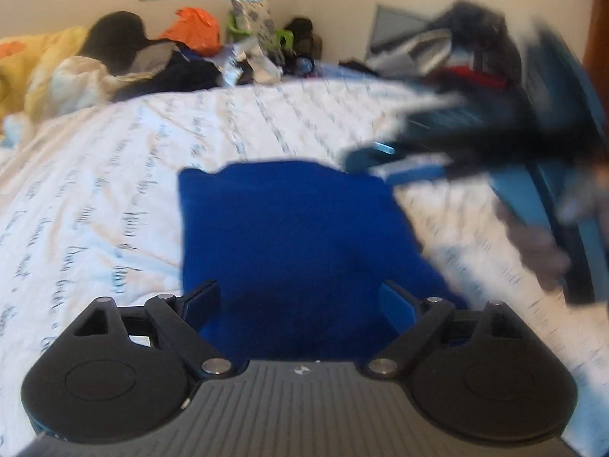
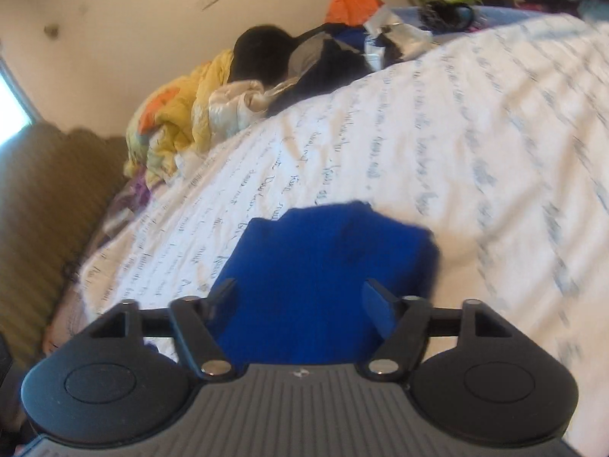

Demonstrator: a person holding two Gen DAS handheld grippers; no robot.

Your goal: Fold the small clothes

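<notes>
Both grippers wide open, blue garment (image 1: 297, 236) between fingers, sheet script (image 2: 380, 160) unreadable

Both wrist cameras look forward and down along their fingers, close over the bed (image 1: 114, 198). Each faces the far wall, the right one tilted leftward. They share the blue cloth (image 1: 289, 236) and sheet.

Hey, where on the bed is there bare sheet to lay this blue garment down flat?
Bare printed sheet lies right of the blue garment, and between it and the clothes pile by the wall. Left side is bare too. Crowded: the wall edge and the yellow bedding.
</notes>
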